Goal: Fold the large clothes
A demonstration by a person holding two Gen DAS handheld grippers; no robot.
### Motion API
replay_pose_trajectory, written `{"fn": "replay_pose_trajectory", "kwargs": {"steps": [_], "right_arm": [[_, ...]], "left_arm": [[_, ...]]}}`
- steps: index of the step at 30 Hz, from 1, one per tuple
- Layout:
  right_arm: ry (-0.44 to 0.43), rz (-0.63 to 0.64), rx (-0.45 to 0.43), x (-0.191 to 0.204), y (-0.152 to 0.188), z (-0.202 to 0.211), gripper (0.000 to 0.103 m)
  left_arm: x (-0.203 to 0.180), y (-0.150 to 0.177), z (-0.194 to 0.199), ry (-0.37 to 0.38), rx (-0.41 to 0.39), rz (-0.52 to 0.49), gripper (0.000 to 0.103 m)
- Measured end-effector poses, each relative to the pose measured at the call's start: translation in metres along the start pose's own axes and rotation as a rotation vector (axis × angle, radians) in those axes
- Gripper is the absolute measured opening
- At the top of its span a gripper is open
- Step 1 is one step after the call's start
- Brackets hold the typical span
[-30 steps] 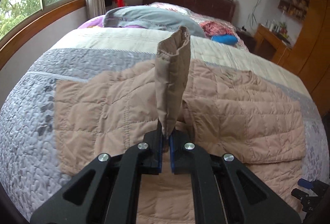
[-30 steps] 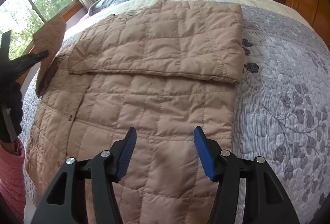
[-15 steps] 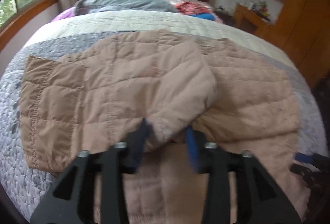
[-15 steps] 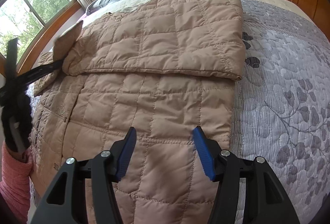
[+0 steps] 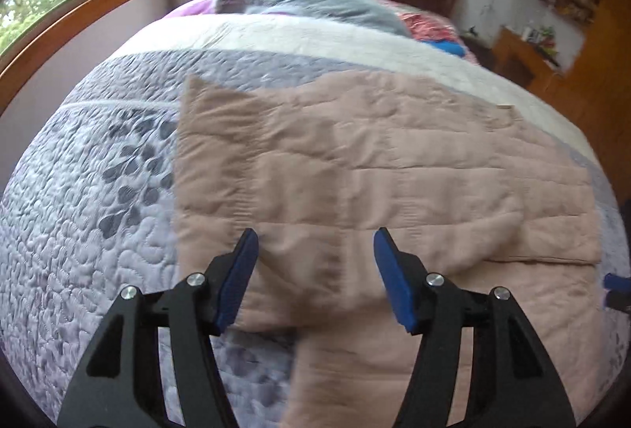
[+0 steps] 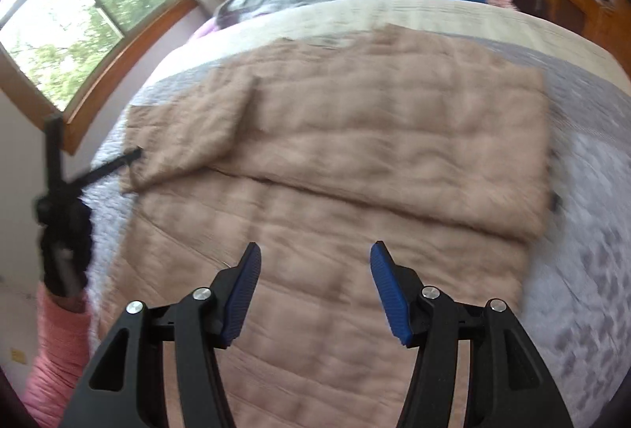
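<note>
- The bed [image 5: 79, 230], under a grey quilted bedspread with a leaf pattern, carries everything; a grey pillow [image 5: 307, 2] lies toward the headboard.
- The tan quilted jacket [image 6: 355, 159] lies flat across the middle of the bedspread, both sleeves folded in over its body, the hem end toward the foot edge, nearest the grippers.
- The left sleeve [image 5: 315, 191] lies across the jacket's upper half, its cuff end just ahead of the left gripper [image 5: 315, 270], whose jaws stand spread with nothing between them.
- The right gripper [image 6: 315, 286] hovers over the jacket's lower half, jaws likewise apart and empty; no fabric touches either pad, as far as the blur allows.
- Judged step: fold the hem end up over the sleeves. To do it well, each gripper should pinch one hem corner through all layers, lift together, and lay the fold evenly so the sleeves stay tucked.
- Risk: the puffy filling may slip from a shallow pinch.
</note>
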State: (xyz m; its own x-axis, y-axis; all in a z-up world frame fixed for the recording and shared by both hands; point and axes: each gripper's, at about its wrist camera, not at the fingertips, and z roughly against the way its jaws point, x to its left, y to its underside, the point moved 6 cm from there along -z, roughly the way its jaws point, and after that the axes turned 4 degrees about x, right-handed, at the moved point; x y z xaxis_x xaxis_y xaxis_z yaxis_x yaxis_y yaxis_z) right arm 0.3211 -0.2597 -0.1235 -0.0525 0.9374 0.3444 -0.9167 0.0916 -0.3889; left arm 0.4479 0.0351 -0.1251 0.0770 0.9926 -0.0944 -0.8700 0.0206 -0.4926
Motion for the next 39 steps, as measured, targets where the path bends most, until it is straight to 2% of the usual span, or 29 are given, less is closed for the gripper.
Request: {"fn": "replay_pose_trajectory", "kwargs": {"steps": [4,8,11,14,17,19,21,25,28,30,33,36,39], "right_arm": [[-0.035,-0.003,0.064,0.033,-0.031,-0.034,0.058],[-0.035,-0.023,0.102,0.051,-0.056,-0.069,0.057],[-0.066,-0.047,0.118,0.059,-0.074,-0.085,0.056],[-0.075,-0.051,0.137,0.068,-0.089,-0.101,0.050],[-0.089,-0.060,0.170,0.077,-0.097,-0.121,0.039],[-0.120,-0.070,0.189,0.082,-0.098,-0.130,0.024],[-0.122,-0.058,0.187,0.087,-0.100,-0.133,0.015],[-0.156,0.019,0.094,0.112,-0.112,-0.103,0.013],[-0.204,0.087,-0.004,0.131,-0.120,-0.057,0.012],[-0.189,0.127,-0.069,0.136,-0.122,-0.028,0.012],[-0.168,0.128,-0.131,0.123,-0.122,0.006,0.012],[-0.101,0.112,-0.190,0.092,-0.118,0.038,0.012],[-0.068,0.071,-0.207,0.060,-0.117,0.053,0.011]], "left_arm": [[0.010,0.004,-0.033,0.031,0.081,0.010,0.058],[0.011,0.004,-0.041,0.035,0.081,0.007,0.058],[0.009,0.004,-0.042,0.043,0.074,0.006,0.059],[0.011,0.007,-0.039,0.061,0.065,0.013,0.059],[0.007,0.005,-0.041,0.067,0.062,0.016,0.059],[0.008,0.005,-0.039,0.074,0.058,0.020,0.059],[0.012,0.003,-0.030,0.100,0.043,0.040,0.056],[0.026,-0.009,0.001,0.114,-0.051,0.089,0.055],[0.033,-0.015,0.025,0.112,-0.124,0.111,0.055],[0.032,-0.018,0.037,0.111,-0.157,0.107,0.055],[0.021,-0.021,0.045,0.105,-0.176,0.077,0.055],[0.004,-0.023,0.041,0.096,-0.160,0.031,0.055],[-0.021,-0.027,0.027,0.061,-0.132,-0.033,0.055]]}}
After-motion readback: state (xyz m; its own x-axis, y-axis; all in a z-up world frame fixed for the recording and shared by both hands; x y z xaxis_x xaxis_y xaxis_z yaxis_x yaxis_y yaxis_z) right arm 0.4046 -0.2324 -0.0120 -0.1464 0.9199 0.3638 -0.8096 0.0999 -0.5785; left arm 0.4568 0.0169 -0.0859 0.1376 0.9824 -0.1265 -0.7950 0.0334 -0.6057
